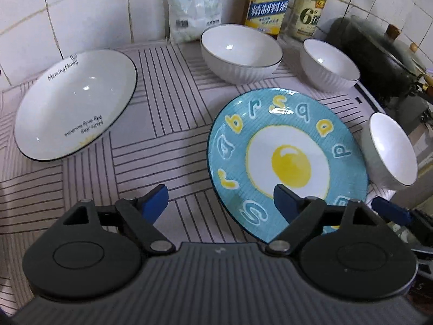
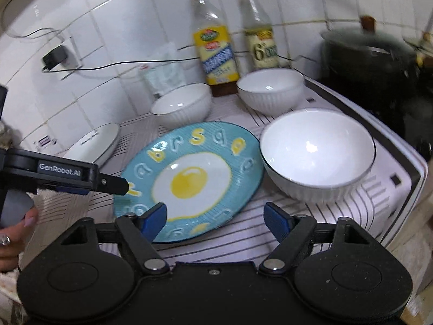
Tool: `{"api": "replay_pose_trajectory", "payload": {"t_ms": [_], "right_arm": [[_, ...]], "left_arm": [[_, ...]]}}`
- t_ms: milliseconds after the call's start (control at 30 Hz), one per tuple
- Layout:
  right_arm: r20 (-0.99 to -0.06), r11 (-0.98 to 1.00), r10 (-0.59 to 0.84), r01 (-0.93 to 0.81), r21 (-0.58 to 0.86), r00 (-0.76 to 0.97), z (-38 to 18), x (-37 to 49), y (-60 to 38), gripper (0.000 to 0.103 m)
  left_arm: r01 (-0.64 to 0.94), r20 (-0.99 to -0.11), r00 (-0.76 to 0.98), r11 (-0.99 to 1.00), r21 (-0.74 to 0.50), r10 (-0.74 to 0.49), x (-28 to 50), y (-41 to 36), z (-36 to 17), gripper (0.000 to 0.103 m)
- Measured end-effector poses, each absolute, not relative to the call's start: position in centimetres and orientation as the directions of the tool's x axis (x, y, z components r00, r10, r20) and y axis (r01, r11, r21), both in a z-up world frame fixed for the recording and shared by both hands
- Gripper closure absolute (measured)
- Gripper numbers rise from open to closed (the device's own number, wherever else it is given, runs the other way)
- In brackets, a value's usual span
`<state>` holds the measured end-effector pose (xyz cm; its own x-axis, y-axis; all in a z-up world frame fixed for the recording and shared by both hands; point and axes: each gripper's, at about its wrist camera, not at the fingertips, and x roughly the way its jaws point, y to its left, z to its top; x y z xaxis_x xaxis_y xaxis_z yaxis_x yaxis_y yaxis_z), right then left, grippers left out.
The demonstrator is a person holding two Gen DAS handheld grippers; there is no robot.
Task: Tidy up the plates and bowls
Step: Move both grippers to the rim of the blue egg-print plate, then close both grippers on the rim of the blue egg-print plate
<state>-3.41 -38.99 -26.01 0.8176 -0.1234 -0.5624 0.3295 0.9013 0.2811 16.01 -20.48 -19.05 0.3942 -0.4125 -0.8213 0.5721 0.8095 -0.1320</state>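
Note:
A blue plate with a fried-egg picture (image 1: 286, 159) lies on the striped mat; it also shows in the right wrist view (image 2: 194, 178). A white plate with black lettering (image 1: 75, 105) lies to its left, also seen from the right wrist (image 2: 94, 143). Three white ribbed bowls stand around: one at the back (image 1: 240, 51) (image 2: 181, 105), one back right (image 1: 328, 63) (image 2: 270, 89), one at the right (image 1: 391, 151) (image 2: 316, 151). My left gripper (image 1: 220, 200) is open, its right finger over the blue plate's near rim; it also shows in the right wrist view (image 2: 113, 185). My right gripper (image 2: 215, 216) is open over the plate's near edge, empty.
Two bottles (image 1: 270, 0) (image 1: 311, 8) and a plastic bag (image 1: 189, 8) stand against the tiled wall. A dark lidded pot (image 2: 379, 62) sits at the back right. A charger (image 2: 54, 58) is plugged in on the left wall. The mat's right edge (image 2: 406, 168) drops off.

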Motion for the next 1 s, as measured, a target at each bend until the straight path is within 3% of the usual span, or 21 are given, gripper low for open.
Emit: {"api": "replay_pose_trajectory", "payload": {"t_ms": [133, 200, 400, 500, 600, 667, 700, 1000], "right_arm": [[-0.561, 0.891, -0.107, 0.329, 0.312, 0.821, -27.3, -2.6, -39.5, 0.032], [-0.564, 0.886, -0.114, 0.34, 0.315, 0.818, -27.7, -2.1, -39.8, 0.036], [-0.56, 0.846, -0.146, 0.396, 0.357, 0.816, -28.4, -1.8, -41.1, 0.038], [-0.553, 0.842, -0.138, 0.392, 0.371, 0.821, -28.5, -1.9, -41.4, 0.047], [-0.559, 0.84, -0.139, 0.397, 0.371, 0.817, -28.6, -1.7, -41.5, 0.062], [-0.564, 0.829, -0.136, 0.405, 0.385, 0.815, -28.7, -1.6, -41.7, 0.079], [-0.563, 0.826, -0.125, 0.4, 0.397, 0.817, -28.7, -1.5, -41.8, 0.081], [-0.593, 0.822, -0.091, 0.396, 0.408, 0.8, -28.8, -0.7, -41.9, 0.081]], "left_arm": [[0.56, -0.835, 0.382, 0.818, -0.132, -0.396, 17.1, -20.7, -19.9, 0.025], [0.564, -0.845, 0.358, 0.813, -0.144, -0.398, 17.5, -20.8, -20.3, 0.045], [0.597, -0.842, 0.341, 0.788, -0.149, -0.417, 17.4, -20.9, -20.7, 0.069], [0.593, -0.84, 0.319, 0.783, -0.184, -0.439, 17.7, -20.9, -20.9, 0.078], [0.586, -0.838, 0.302, 0.782, -0.213, -0.455, 17.9, -20.9, -21.0, 0.08], [0.582, -0.835, 0.301, 0.782, -0.221, -0.461, 18.0, -21.0, -21.2, 0.08], [0.579, -0.834, 0.3, 0.783, -0.227, -0.464, 18.1, -21.0, -21.3, 0.08], [0.561, -0.825, 0.291, 0.785, -0.263, -0.485, 18.6, -21.0, -21.7, 0.08]]}}
